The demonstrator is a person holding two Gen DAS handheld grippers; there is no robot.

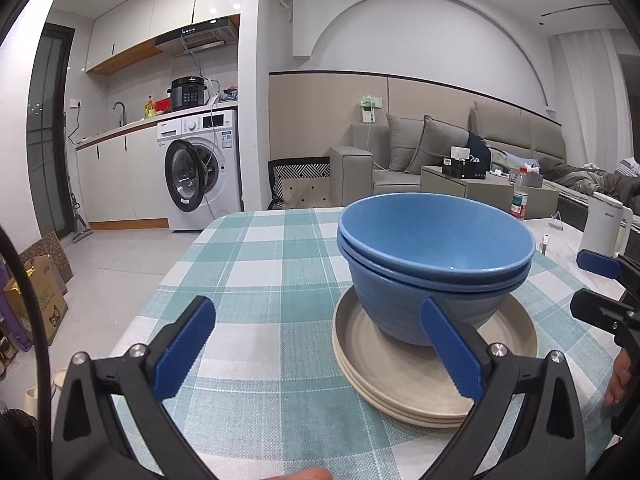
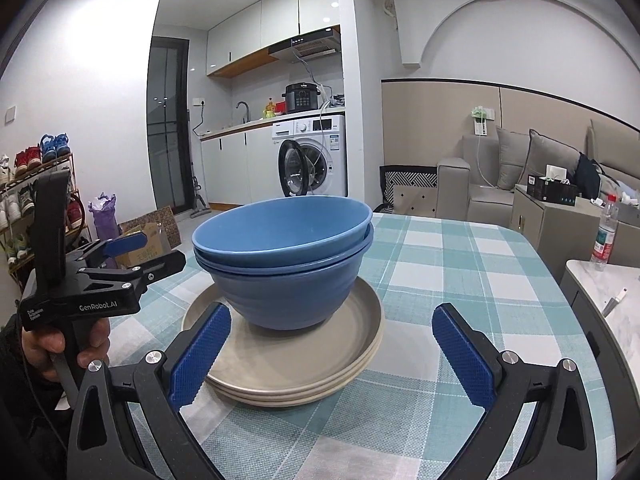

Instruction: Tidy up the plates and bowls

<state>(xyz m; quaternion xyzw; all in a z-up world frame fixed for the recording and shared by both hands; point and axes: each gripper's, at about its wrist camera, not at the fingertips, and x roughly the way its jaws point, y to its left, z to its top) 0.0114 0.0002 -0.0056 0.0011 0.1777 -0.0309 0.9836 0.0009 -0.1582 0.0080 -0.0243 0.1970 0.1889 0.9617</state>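
Nearest to each camera, the left gripper and the right gripper both stand wide open and hold nothing. Just beyond them, on the checked tablecloth, lies a stack of beige plates. Two nested blue bowls sit on the top plate.
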